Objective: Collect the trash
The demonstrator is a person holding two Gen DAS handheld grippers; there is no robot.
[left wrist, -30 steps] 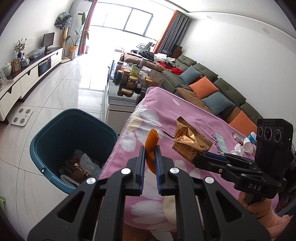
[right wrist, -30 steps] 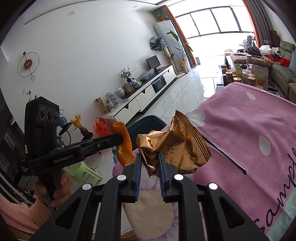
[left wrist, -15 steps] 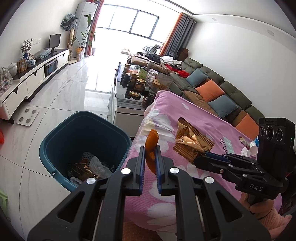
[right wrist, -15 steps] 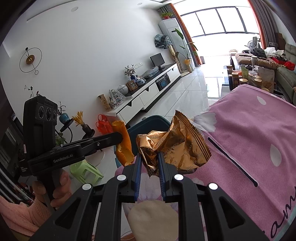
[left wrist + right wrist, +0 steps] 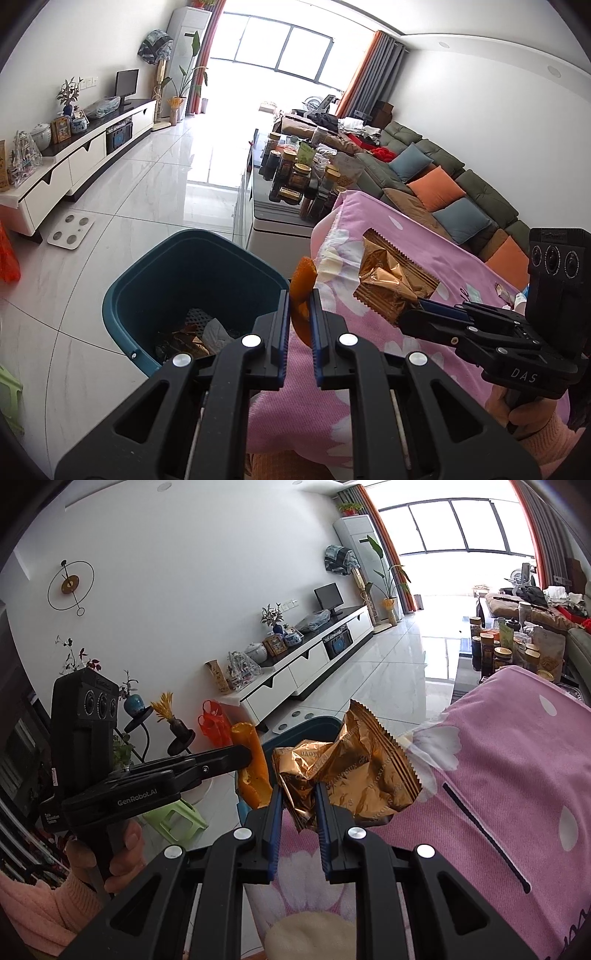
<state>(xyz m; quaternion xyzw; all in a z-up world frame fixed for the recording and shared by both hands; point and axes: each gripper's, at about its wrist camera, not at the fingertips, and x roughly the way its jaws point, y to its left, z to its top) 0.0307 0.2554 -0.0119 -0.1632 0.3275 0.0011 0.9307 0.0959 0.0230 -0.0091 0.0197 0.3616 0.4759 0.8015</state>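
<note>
My left gripper (image 5: 298,300) is shut on an orange peel (image 5: 302,284), held over the pink tablecloth's left edge beside the teal bin (image 5: 122,295). The bin stands on the floor and holds wrappers and paper. My right gripper (image 5: 298,798) is shut on a crumpled gold snack wrapper (image 5: 351,764), held above the cloth's edge. In the left wrist view the right gripper (image 5: 417,308) and wrapper (image 5: 388,280) sit to the right of the peel. In the right wrist view the left gripper (image 5: 243,755) and peel (image 5: 255,764) sit to the left; the bin's rim (image 5: 317,722) shows behind the wrapper.
The table has a pink flowered cloth (image 5: 406,251) with small scraps at its far right (image 5: 506,291). Beyond it is a low table crowded with jars (image 5: 295,173), a sofa with cushions (image 5: 443,192), a white TV cabinet (image 5: 74,162) and a green stool (image 5: 177,819).
Both grippers have moved left toward the bin with their loads; the bin now appears closer and more central in the left wrist view. Both grips are unchanged.
</note>
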